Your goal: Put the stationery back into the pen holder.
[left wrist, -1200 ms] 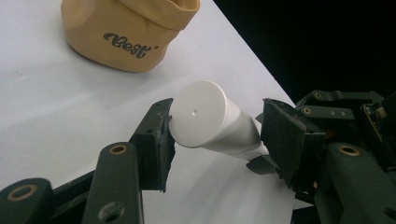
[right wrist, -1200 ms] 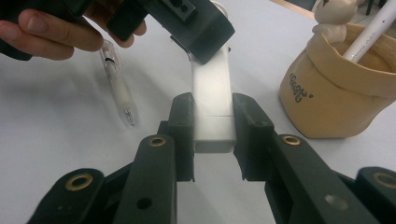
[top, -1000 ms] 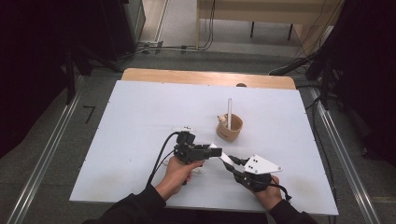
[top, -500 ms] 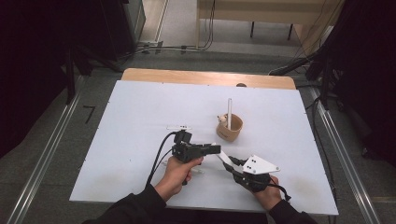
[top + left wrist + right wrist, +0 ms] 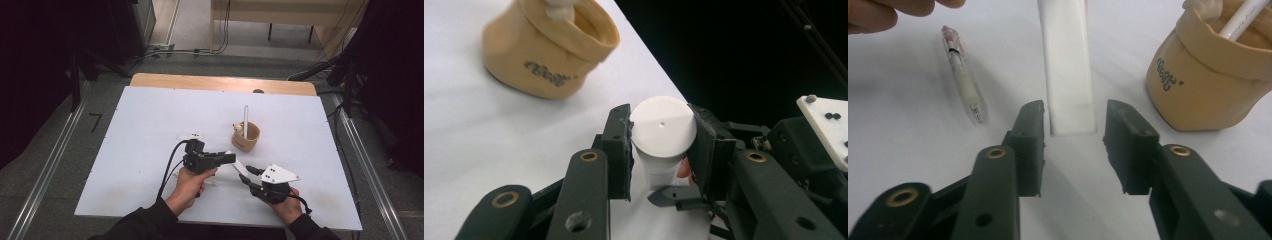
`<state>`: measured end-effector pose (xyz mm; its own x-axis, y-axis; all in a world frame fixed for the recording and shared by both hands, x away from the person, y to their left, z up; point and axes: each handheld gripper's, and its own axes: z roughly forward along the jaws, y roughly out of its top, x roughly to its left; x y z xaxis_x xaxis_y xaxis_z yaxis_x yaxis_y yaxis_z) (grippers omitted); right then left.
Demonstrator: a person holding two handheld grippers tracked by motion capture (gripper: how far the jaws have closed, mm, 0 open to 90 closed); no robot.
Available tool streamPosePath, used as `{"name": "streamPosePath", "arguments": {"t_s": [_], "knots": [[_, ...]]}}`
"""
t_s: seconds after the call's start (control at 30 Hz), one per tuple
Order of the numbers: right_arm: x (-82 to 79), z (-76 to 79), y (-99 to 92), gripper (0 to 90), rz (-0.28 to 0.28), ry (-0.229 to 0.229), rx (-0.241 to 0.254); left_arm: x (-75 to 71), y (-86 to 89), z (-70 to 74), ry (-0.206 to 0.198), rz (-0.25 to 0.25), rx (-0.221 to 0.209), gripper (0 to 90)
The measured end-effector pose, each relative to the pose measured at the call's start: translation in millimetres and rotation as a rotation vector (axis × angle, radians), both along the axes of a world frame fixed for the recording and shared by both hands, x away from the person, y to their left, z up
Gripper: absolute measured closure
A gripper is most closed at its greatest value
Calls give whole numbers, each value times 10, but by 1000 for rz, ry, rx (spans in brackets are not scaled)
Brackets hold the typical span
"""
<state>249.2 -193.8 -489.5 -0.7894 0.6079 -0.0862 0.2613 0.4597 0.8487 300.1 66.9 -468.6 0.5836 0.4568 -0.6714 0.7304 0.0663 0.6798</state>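
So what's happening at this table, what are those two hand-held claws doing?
A person is passing a white tube from one claw to the other. The left claw is clamped on the tube's cap end, having just closed on it. The right claw has just been opening, and its pads now stand clear of the tube's flat end. A tan pouch with a white pen standing in it sits just beyond, and another pen lies on the white table.

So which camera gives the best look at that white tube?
The left gripper view: the white tube shows cap-first, clamped in the left claw. The right gripper view shows its flat tail; the high view, a small sliver.
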Motion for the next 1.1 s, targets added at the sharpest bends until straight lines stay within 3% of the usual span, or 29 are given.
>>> {"name": "streamPosePath", "arguments": {"t_s": [0.23, 0.63, 0.77, 0.93, 1.1], "knots": [[67, -40, -16, 445, -29, 70, -27, -8, 78, 94, -96, 72, 44, 647], [154, -96, -41, 390, -78, 135, -61, 34, 69, 222, -218, 149, 105, 647], [173, -106, -46, 334, -100, 170, -63, 82, 47, 232, -230, 162, 116, 648], [185, -106, -51, 291, -112, 176, -60, 144, 13, 261, -246, 185, 123, 647], [188, -108, -46, 266, -118, 180, -61, 208, -40, 327, -262, 203, 99, 647]]}}
